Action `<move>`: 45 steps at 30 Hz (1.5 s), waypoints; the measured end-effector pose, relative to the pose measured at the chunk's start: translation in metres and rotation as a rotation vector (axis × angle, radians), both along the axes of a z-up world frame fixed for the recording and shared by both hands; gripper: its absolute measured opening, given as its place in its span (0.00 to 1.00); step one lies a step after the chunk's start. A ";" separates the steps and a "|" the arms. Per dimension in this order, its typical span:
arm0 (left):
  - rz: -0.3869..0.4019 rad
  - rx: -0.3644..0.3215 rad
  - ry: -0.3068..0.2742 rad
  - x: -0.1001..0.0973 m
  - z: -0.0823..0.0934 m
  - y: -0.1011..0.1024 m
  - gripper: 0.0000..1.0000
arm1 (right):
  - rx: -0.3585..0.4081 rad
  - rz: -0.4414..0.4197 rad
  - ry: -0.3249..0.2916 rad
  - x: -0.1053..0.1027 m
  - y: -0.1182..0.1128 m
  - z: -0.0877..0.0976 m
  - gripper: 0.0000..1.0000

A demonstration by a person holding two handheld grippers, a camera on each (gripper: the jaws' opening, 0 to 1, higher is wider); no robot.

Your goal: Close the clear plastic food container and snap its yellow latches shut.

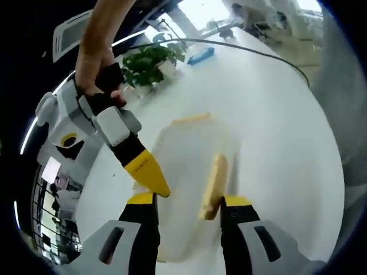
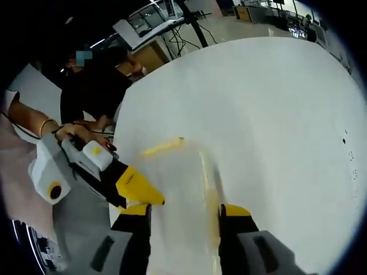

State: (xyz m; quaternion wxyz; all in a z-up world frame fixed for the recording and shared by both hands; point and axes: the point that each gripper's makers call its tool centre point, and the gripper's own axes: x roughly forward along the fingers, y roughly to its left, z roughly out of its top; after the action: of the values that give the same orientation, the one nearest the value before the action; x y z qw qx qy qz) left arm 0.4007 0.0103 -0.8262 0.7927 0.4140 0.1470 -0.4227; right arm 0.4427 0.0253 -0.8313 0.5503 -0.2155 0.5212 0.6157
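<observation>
- A white table (image 1: 269, 114) is seen in the left gripper view; it is the same white table (image 2: 269, 114) seen in the right gripper view.
- Near the far edge of the table, in the left gripper view, a green potted plant (image 1: 150, 63) and a flat blue object (image 1: 200, 56) are seen, and a dark cable (image 1: 252, 51) is laid in an arc across the surface.
- Beyond the table, in the right gripper view, a dark stand (image 2: 195, 23) and a seated person (image 2: 94, 86) in dark clothing are seen.
- The clear plastic food container (image 1: 192, 166) is placed on the table well inside its edges. It is blurred, and its contents cannot be told.
- A yellow latch (image 1: 192, 119) is seen on the container's far side, and a second yellow latch (image 1: 214, 186) on the side nearest the left gripper's right jaw.
- The left gripper (image 1: 189, 207) is held with its jaws apart, spread to either side of the container's near end. Whether the jaws touch the container cannot be told.
- The right gripper (image 1: 153, 179) is held by a hand (image 1: 97, 63) and is brought in from the left of the left gripper view, with its yellow tip at the container's edge.
- In the right gripper view, the right gripper (image 2: 184, 215) is seen with its jaws parted astride the blurred container (image 2: 178, 189).
- There, the left gripper (image 2: 140, 192) is seen pointing at the container's side.
</observation>
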 end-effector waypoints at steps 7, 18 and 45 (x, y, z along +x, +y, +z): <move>-0.013 -0.029 -0.018 0.000 0.000 0.000 0.39 | 0.052 -0.025 -0.043 -0.001 0.001 0.001 0.49; -0.060 -0.007 -0.014 -0.003 0.002 0.001 0.42 | 0.065 -0.081 -0.131 0.000 0.003 0.005 0.53; -0.113 -0.115 0.088 -0.011 0.034 -0.004 0.40 | 0.133 -0.353 -0.337 0.008 -0.009 0.026 0.56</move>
State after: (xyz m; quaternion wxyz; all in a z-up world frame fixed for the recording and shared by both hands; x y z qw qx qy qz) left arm 0.3897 0.0065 -0.7917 0.7829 0.3563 0.1337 -0.4921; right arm 0.4512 0.0159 -0.8056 0.7413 -0.1844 0.4100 0.4983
